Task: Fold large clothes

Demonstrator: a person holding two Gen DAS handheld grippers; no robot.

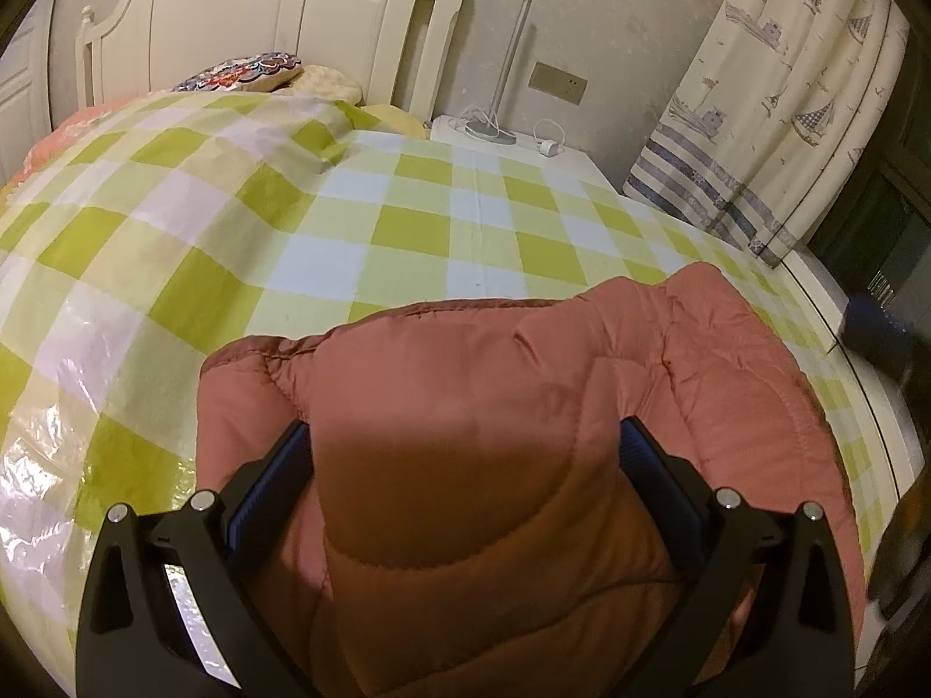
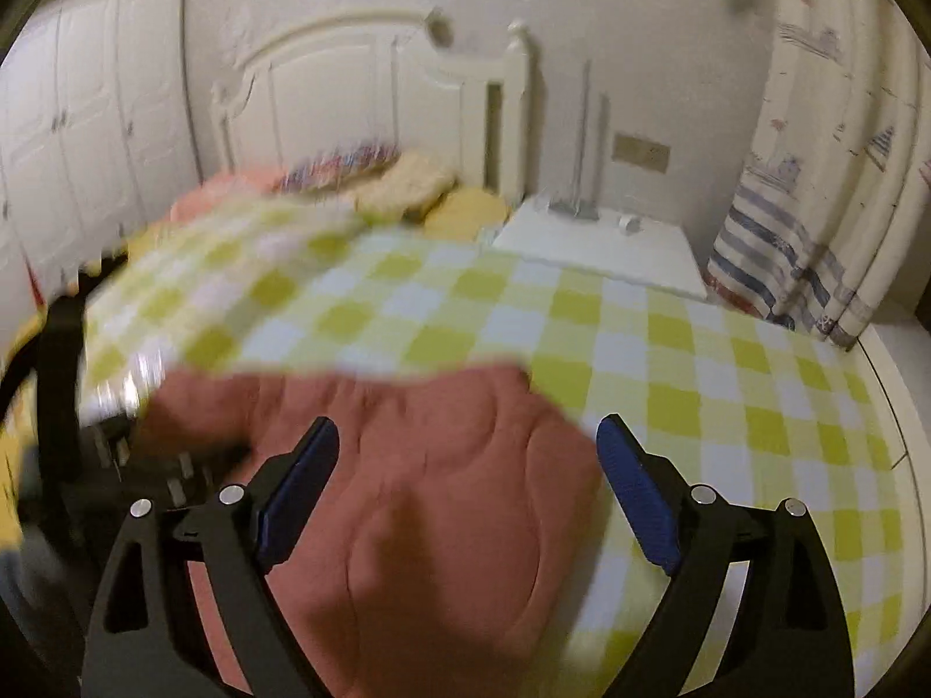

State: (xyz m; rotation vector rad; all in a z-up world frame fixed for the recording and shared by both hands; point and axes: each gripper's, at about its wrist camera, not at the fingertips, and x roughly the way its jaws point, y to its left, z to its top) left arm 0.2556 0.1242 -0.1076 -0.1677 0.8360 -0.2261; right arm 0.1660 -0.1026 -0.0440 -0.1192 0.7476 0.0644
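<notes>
A salmon-pink quilted puffer jacket [image 1: 523,407] lies on the green-and-white checked bed cover [image 1: 407,221]. My left gripper [image 1: 462,436] has its blue-padded fingers wide apart, with a thick fold of the jacket bulging between them; whether the pads press it is unclear. In the blurred right wrist view the jacket [image 2: 419,465] lies under my right gripper [image 2: 468,436], whose fingers stand open above it and hold nothing. The left gripper's black body [image 2: 70,384] shows at the left there.
A white headboard [image 1: 279,17] and pillows [image 1: 250,72] stand at the far end. A white nightstand [image 1: 512,145] with a lamp base and cables is beside the bed. A sailboat-print curtain [image 1: 774,104] hangs at right. White wardrobe doors [image 2: 87,134] line the left wall.
</notes>
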